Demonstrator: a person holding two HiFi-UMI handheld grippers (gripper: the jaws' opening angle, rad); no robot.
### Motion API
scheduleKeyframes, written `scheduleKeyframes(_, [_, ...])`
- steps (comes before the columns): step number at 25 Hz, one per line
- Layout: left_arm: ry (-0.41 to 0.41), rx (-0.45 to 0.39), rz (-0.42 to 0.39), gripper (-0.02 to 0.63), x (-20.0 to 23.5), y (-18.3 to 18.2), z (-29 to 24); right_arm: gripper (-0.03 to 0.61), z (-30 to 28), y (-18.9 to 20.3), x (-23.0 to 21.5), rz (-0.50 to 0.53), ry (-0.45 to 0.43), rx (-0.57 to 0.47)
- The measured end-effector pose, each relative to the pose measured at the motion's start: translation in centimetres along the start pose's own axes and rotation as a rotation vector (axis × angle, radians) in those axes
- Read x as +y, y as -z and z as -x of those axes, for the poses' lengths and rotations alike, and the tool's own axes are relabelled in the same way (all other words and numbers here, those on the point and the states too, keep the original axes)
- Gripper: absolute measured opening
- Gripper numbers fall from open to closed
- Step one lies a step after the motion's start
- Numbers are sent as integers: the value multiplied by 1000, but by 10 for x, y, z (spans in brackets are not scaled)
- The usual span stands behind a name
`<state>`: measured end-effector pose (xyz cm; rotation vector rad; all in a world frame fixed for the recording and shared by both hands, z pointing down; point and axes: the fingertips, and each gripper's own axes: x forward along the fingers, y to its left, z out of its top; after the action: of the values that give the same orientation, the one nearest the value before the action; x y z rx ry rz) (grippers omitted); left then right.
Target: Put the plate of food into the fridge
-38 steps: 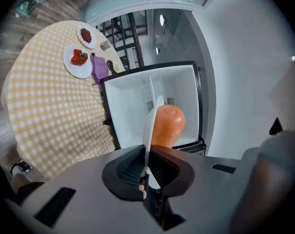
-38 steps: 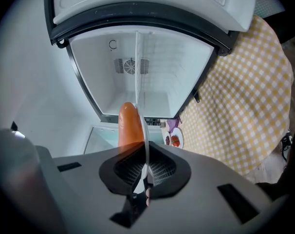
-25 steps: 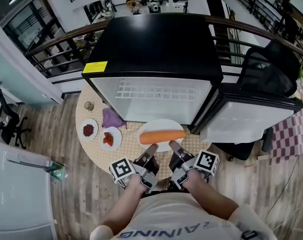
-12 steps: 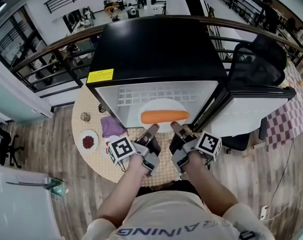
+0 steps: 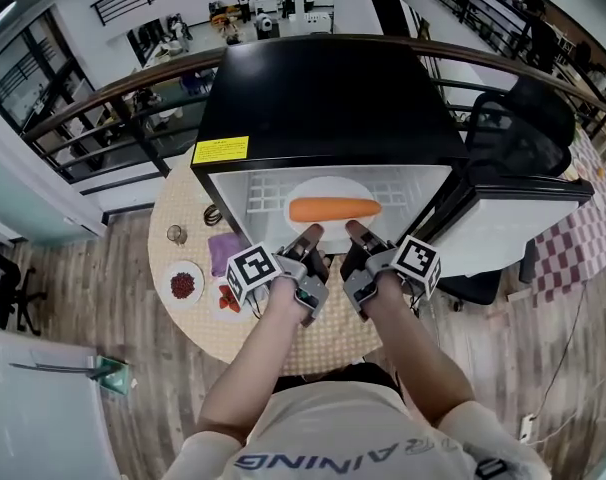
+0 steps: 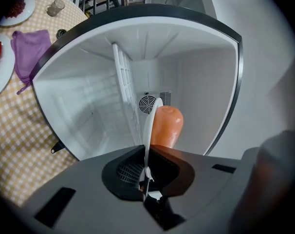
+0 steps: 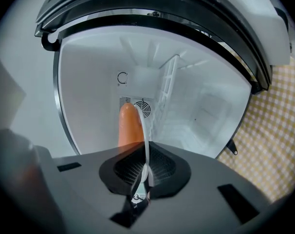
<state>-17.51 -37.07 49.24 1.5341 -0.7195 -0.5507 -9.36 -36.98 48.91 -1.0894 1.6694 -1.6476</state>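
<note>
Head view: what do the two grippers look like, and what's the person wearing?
The left gripper and right gripper are dark grey, each carrying a white cube with black square markers. The person wears a white short-sleeved shirt with dark lettering.

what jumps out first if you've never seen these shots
A long orange carrot lies on a round white plate held level at the mouth of the open black fridge with a white interior. The left gripper and right gripper each clamp the plate's near rim. Left of the fridge, a purple cloth lies on the checked round table.
</note>
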Motion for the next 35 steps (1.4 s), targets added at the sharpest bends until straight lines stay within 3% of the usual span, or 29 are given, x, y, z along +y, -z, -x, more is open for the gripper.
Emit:
scheduleKeyframes(10, [13,-70,17,28,4,-16,-17,32,-21,-14,-5,-49,16,-58])
scheduleKeyframes(20, [12,-63,-29,28,0,-20,-17,34,-32,-22,-4,-62,25,-69])
scheduleKeyframes(27, [20,-120,48,23,7,-27,-15,41,-38,-19,-4,-60,29,-50])
scheduleKeyframes(35, [15,-168,64,23,8,-38,-18,55,-40,-13,-8,-81,19,-20])
